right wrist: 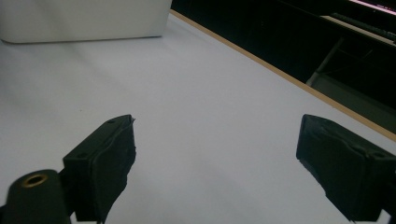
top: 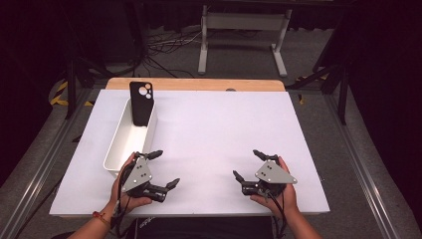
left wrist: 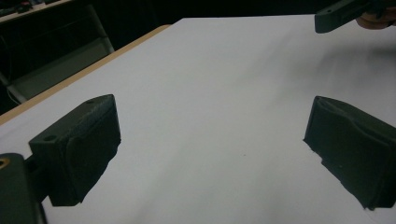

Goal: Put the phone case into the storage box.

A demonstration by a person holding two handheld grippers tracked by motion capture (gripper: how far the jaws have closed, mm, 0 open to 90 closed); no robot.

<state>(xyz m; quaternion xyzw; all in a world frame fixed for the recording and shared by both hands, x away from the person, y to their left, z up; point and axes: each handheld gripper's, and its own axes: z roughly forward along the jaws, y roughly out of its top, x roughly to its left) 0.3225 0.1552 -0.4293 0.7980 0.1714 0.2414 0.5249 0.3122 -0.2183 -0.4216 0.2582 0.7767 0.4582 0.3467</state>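
Two hands come in from the table's near edge, each holding a gripper. The left gripper (top: 165,169) sits near the left corner, the right gripper (top: 247,163) toward the right. Both have jaws spread wide, pointing inward toward each other, holding nothing.

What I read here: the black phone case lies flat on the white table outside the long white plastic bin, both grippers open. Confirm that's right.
Wrong on one count: the black phone case stands upright inside the long white plastic bin, leaning at its far end, per the high view. Both the left gripper and right gripper are open.
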